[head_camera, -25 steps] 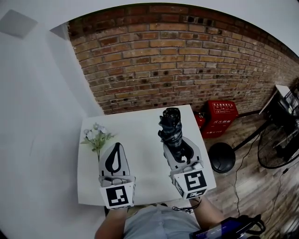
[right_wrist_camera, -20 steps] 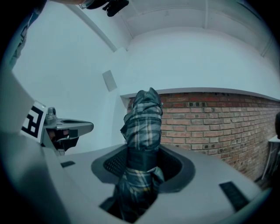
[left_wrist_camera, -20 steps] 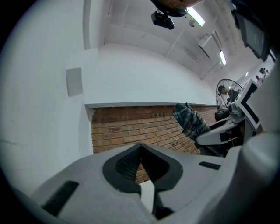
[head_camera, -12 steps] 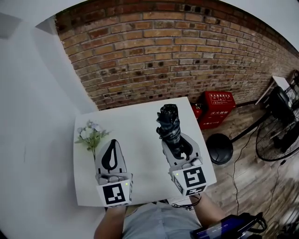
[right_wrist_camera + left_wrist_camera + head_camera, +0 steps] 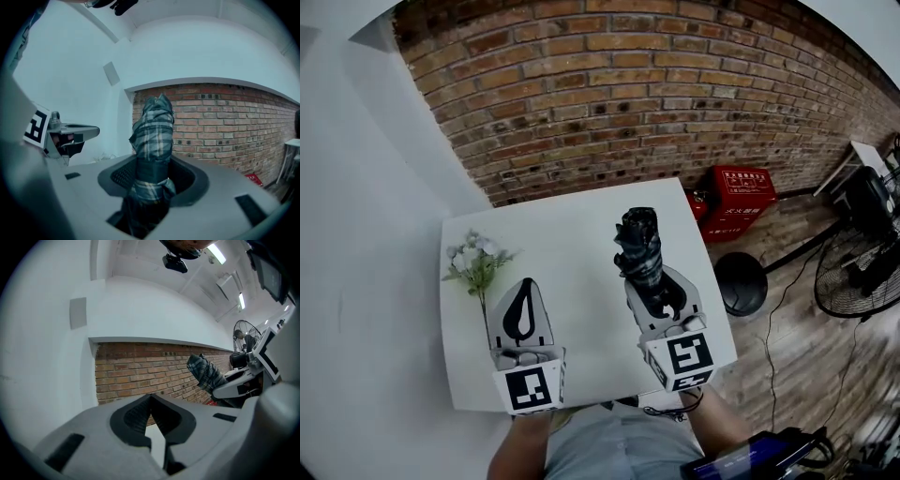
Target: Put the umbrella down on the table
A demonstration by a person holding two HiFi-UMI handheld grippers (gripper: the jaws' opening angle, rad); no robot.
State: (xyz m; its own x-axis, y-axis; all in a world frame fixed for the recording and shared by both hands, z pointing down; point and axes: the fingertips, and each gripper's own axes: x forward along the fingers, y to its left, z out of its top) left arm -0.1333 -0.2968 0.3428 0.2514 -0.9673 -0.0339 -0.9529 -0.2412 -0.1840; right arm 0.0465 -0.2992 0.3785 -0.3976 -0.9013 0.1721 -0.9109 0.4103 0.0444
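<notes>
Plaid folded umbrella point(image 5: 640, 246) sits clenched in the jaws of the right gripper point(image 5: 654, 298), over the white desk point(image 5: 572, 234), pointing toward the brick wall point(image 5: 609, 103). Near the flowers point(image 5: 474, 264), the left gripper point(image 5: 525, 291) has its jaws pressed together, empty.

1 umbrella point(image 5: 638, 246), 2 grippers (left gripper point(image 5: 525, 285), right gripper point(image 5: 654, 286)), 1 table point(image 5: 572, 234), 1 flower sprig point(image 5: 474, 263)

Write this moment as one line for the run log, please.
right gripper: jaws shut on folded umbrella, over table | left gripper: jaws together, empty | task: umbrella not yet released
</notes>
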